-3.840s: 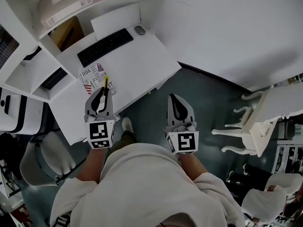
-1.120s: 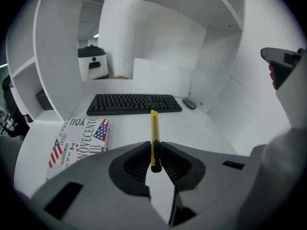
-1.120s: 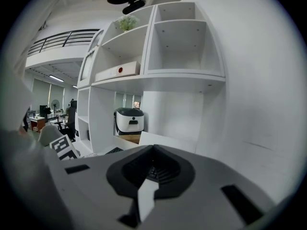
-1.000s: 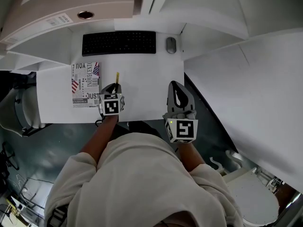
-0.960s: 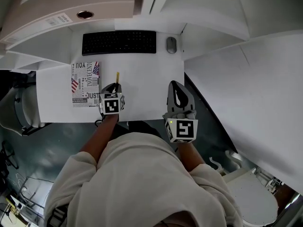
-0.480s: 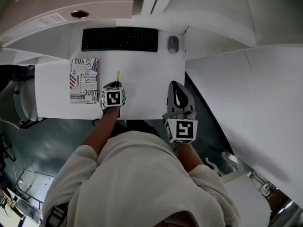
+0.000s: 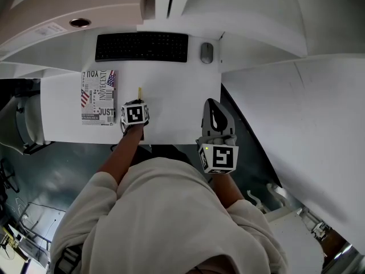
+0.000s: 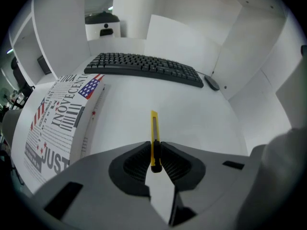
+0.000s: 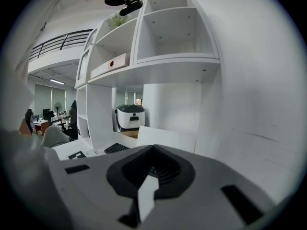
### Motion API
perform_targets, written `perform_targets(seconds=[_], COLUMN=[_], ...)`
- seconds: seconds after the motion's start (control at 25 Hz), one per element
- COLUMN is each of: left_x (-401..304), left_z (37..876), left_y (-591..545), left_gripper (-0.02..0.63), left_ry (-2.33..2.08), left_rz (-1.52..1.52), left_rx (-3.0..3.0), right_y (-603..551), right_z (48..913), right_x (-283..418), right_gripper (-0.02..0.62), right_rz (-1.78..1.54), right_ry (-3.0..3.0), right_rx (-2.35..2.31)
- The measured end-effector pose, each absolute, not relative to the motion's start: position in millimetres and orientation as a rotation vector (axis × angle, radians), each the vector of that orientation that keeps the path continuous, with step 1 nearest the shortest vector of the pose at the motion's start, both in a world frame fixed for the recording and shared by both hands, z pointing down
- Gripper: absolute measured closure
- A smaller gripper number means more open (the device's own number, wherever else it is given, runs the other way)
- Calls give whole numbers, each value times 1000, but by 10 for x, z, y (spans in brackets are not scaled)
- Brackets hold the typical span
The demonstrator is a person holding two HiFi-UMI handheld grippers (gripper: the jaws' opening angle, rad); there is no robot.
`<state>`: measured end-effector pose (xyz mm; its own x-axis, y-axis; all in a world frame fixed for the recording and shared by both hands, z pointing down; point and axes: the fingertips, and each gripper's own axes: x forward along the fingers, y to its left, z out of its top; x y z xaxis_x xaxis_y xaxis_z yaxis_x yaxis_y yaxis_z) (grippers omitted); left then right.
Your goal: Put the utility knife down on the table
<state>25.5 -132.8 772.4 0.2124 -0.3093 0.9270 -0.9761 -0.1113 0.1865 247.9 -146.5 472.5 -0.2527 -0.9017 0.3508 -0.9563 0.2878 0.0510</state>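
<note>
A thin yellow utility knife (image 8: 153, 133) is clamped between the ribbed pads of my left gripper (image 8: 154, 158), its blade end sticking forward over the white desk (image 8: 201, 123). In the head view the left gripper (image 7: 136, 108) points steeply down near the desk's front edge, with only the knife's yellow tip (image 7: 140, 92) showing past the marker cube. Whether the knife touches the desk I cannot tell. My right gripper (image 7: 214, 104) hangs off the desk's right front corner, and its jaws (image 9: 153, 146) are shut with nothing in them.
A black keyboard (image 7: 142, 39) and a grey mouse (image 7: 206, 52) lie at the desk's far edge. A printed book (image 7: 97, 96) lies just left of the left gripper. White shelving (image 9: 168, 37) rises behind the desk, and a white wall panel (image 7: 285, 113) stands to the right.
The left gripper has sunk toward the desk with the knife still in its jaws and tipped more steeply down. The right gripper has stayed about where it was.
</note>
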Motion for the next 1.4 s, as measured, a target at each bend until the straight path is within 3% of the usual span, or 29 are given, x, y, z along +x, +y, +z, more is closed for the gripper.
perform_targets(seconds=[1.4], left_x=[294], left_z=[7841], left_y=[-1354], left_gripper=[515], left_ry=[-1211], left_rz=[1001], left_rx=[1604], right_y=[-1531], right_z=[4766], right_x=[2470], right_gripper=[592], right_rz=[263], right_ry=[-2257], right_rx=[1666])
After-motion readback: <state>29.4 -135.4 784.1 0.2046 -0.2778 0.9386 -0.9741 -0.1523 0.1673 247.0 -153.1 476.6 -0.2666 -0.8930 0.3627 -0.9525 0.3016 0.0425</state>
